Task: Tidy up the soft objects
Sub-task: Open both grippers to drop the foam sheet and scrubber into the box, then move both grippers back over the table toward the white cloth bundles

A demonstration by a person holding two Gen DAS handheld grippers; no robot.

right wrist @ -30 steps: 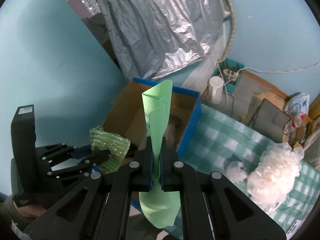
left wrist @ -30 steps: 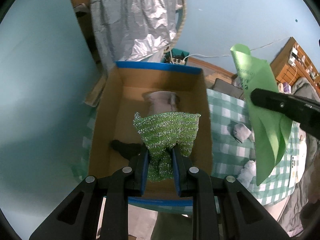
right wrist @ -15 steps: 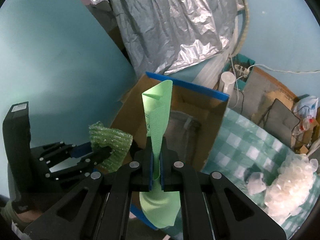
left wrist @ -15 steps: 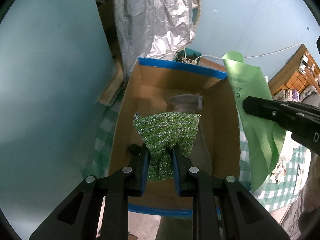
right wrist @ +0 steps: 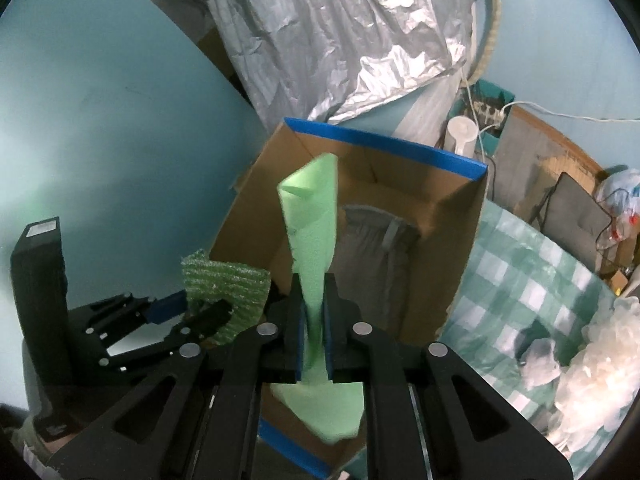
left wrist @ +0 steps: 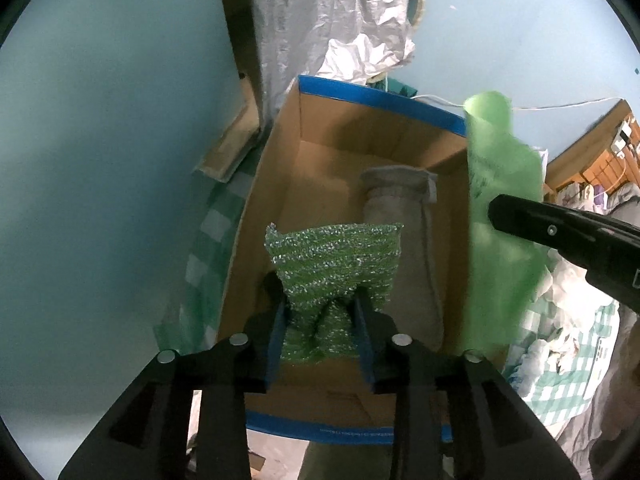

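Teal walls and a crinkled silver foil sheet [right wrist: 360, 40] back the work area, where a green-checked cloth [right wrist: 528, 280] covers the counter.

One cardboard box [left wrist: 260, 216] with blue rim tape stands open on the counter. One grey fabric pouch [left wrist: 400, 240] lies flat on its floor.

The left gripper [left wrist: 323, 320] is clamped on one green metallic-thread scouring pad [left wrist: 336, 256], held above the box interior. The pad is light, springy and compressible; it bulges over the fingertips. Its coarse mesh should grip well, so a pinch at the lower edge, as shown, is judged sufficient.

The right gripper [right wrist: 314, 320] is clamped narrowly on one light-green foam sheet [right wrist: 312, 216], held upright over the near edge of the box. The sheet is thin, very light and floppy: it curls at the top and hangs limp below the gripper. A mid-length hold leaves both ends free to swing and catch the rim.

To the right, white plastic wrap [right wrist: 600, 360] and smaller white scraps [right wrist: 538, 360] lie on the cloth; their number cannot be determined.
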